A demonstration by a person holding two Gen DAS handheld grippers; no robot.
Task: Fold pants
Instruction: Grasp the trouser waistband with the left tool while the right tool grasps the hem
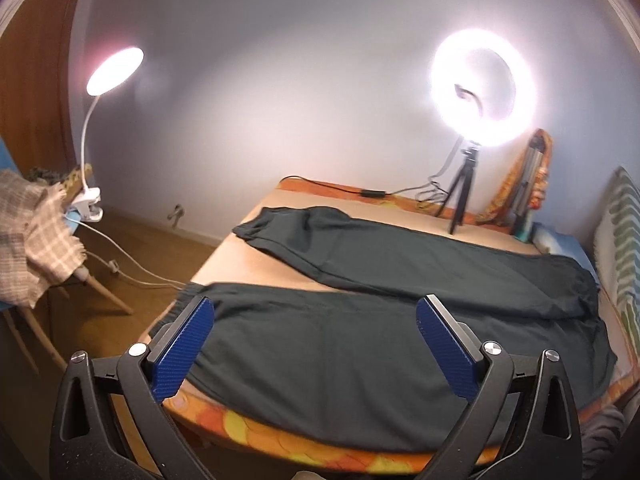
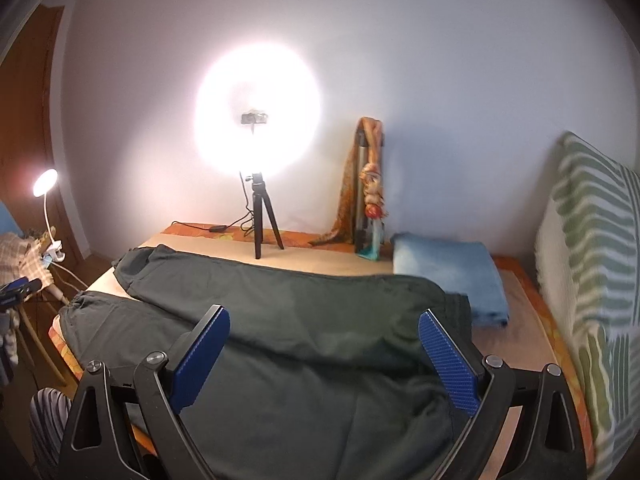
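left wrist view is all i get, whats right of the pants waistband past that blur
Observer: A folded blue blanket lies just beyond the waistband end of the pants.
Operator: where's the right claw
Observer: The right claw hovers open above the waist half of the pants, holding nothing.
Operator: anything behind the blanket
Observer: A green-striped cushion leans upright along the right side of the bed.

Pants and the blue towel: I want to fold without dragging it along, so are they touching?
Touching. The right wrist view shows the pants waist end lying over the near left edge of the blue towel, with no bed surface visible between them.
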